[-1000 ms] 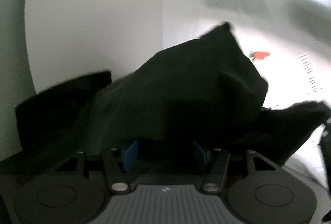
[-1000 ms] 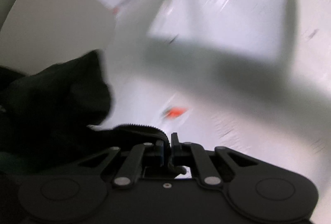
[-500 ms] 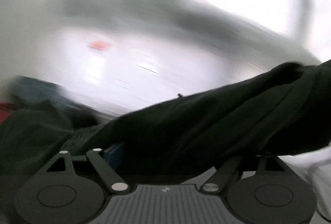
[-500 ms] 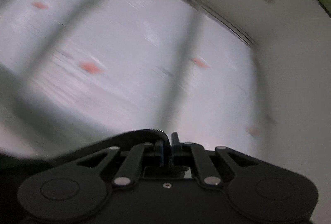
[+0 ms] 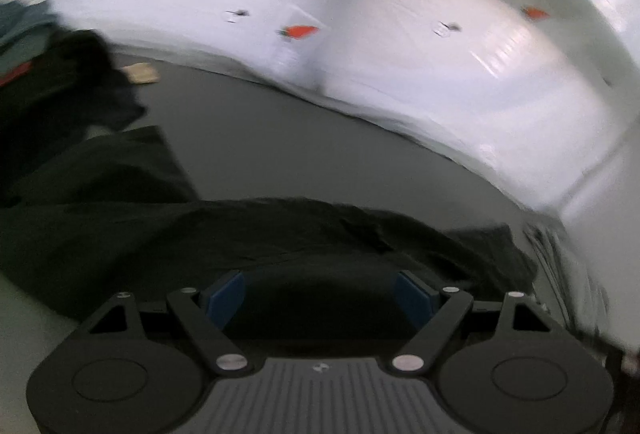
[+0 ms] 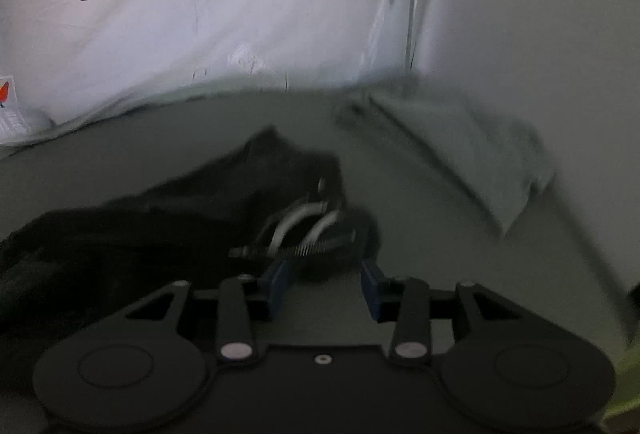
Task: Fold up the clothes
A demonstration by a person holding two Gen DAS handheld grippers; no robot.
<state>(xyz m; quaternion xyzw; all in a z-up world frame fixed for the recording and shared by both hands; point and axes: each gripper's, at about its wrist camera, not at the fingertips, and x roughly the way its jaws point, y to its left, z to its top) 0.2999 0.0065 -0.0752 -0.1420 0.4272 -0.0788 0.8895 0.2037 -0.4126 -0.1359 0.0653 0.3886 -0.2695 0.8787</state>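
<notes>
A black garment (image 5: 248, 234) lies spread on the grey table (image 5: 304, 137) just ahead of my left gripper (image 5: 320, 294), which is open; cloth fills the gap between its blue pads. In the right wrist view the same garment's waist end (image 6: 224, 213), with a white drawstring (image 6: 296, 222) and ribbed band, lies on the table in front of my right gripper (image 6: 324, 286). That gripper is open, with cloth at its left pad (image 6: 276, 282).
A heap of dark and teal clothes (image 5: 52, 73) lies at the far left, with a small tan item (image 5: 140, 73) beside it. White plastic sheeting (image 5: 400, 13) walls the table's far side. A pale folded cloth (image 6: 496, 161) lies at the right.
Both grippers have come down from holding the garment in the air to the table. The right gripper, shut on the edge before, has opened. The garment now lies flat.
</notes>
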